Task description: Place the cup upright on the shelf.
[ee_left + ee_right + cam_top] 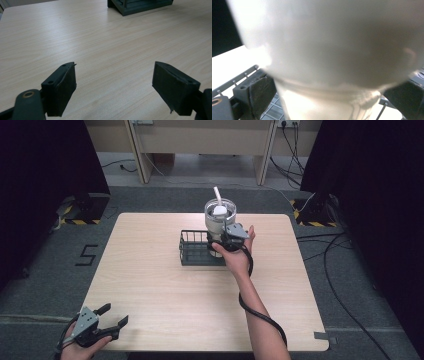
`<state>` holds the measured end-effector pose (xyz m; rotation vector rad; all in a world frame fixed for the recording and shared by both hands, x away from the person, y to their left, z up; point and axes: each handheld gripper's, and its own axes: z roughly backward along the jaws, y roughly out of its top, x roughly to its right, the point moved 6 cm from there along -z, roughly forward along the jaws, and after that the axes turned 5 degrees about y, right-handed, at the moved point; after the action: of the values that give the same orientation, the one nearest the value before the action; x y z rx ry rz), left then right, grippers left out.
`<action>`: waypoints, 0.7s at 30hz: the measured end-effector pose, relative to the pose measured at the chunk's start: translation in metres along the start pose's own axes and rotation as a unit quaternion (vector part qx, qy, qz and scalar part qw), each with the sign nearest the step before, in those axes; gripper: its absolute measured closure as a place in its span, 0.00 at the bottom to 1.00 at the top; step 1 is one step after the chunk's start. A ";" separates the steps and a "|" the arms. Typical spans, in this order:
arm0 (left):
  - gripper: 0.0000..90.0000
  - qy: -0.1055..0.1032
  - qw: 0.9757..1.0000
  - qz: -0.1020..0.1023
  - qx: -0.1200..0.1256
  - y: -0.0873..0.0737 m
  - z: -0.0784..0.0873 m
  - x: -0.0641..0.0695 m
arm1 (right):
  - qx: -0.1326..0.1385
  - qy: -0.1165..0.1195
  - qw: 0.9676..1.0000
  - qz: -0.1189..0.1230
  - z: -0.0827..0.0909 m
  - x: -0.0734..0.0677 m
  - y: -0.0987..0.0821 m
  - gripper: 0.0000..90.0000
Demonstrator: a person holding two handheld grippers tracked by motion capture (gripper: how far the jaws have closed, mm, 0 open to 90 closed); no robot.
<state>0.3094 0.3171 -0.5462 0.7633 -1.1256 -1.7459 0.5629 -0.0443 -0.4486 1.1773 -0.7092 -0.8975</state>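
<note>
Right gripper (223, 238) jaws are pinching the white tumbler (218, 220) low on its tapered body. Clear lid, white straw (217, 195) leaning slightly left; long axis is standing upright, over the wire basket (192, 251) near the tabletop's (150, 285) far edge. Left gripper (111, 315) is idling spread wide at the near-left corner.

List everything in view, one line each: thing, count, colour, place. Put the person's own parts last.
Tumbler: one, cream with a clear lid and white straw, upright over the basket, between the right gripper's jaws.
Wire basket: one, black, centre of the table toward the far edge.
Table: one, light wood.
Right gripper: one, black with grey plate, at the tumbler's lower part.
Left gripper: one, black with grey plate, jaws apart, at the near left corner.
Forearms and hands: two, entering from the bottom edge.
</note>
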 end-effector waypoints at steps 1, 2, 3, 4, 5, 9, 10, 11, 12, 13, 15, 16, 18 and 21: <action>0.21 0.000 1.000 -0.001 0.000 0.000 0.000 0.000 | 0.000 0.000 1.000 0.002 0.001 0.000 0.000 0.04; 0.21 0.000 1.000 -0.001 0.000 0.000 0.000 0.000 | 0.000 0.000 1.000 0.002 0.001 0.000 0.000 0.04; 0.21 0.000 1.000 -0.001 0.000 0.000 0.000 0.000 | 0.002 0.000 1.000 0.001 0.004 0.000 0.001 0.05; 0.21 0.000 1.000 -0.001 0.000 0.000 0.000 0.000 | 0.002 0.000 1.000 0.001 0.004 0.000 0.001 0.05; 0.21 0.000 1.000 -0.001 0.001 0.000 0.000 0.000 | 0.004 -0.001 1.000 0.004 0.007 0.000 0.002 0.05; 0.21 0.000 1.000 -0.002 0.001 0.000 0.000 0.001 | 0.003 0.001 1.000 0.006 0.014 0.002 0.001 0.06; 0.21 0.000 1.000 -0.002 0.001 0.000 0.000 0.001 | 0.003 0.001 1.000 0.006 0.014 0.002 0.001 0.06; 0.21 0.001 1.000 -0.003 0.000 0.001 0.000 0.001 | 0.002 0.001 1.000 0.007 0.017 0.002 0.000 0.07; 0.21 0.001 1.000 -0.003 0.000 0.001 0.000 0.001 | 0.002 0.001 1.000 0.007 0.017 0.002 0.000 0.07; 0.21 0.001 1.000 -0.003 0.000 0.001 0.000 0.001 | 0.001 0.001 1.000 0.006 0.020 0.002 -0.002 0.07; 0.21 0.001 1.000 -0.003 0.000 0.001 0.000 0.001 | 0.001 0.002 1.000 0.007 0.021 0.002 -0.002 0.07; 0.20 0.001 1.000 -0.003 0.000 0.001 0.000 0.001 | 0.001 0.001 1.000 0.007 0.023 0.002 -0.003 0.07; 0.20 0.001 1.000 -0.004 0.001 0.001 0.000 0.001 | 0.002 0.002 1.000 0.007 0.026 0.003 -0.003 0.07; 0.20 0.002 1.000 -0.004 0.001 0.001 0.000 0.001 | 0.001 0.002 1.000 0.008 0.030 0.003 -0.005 0.07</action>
<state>0.3093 0.3158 -0.5457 0.7726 -1.1226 -1.7494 0.5376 -0.0619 -0.4455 1.1734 -0.7159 -0.8806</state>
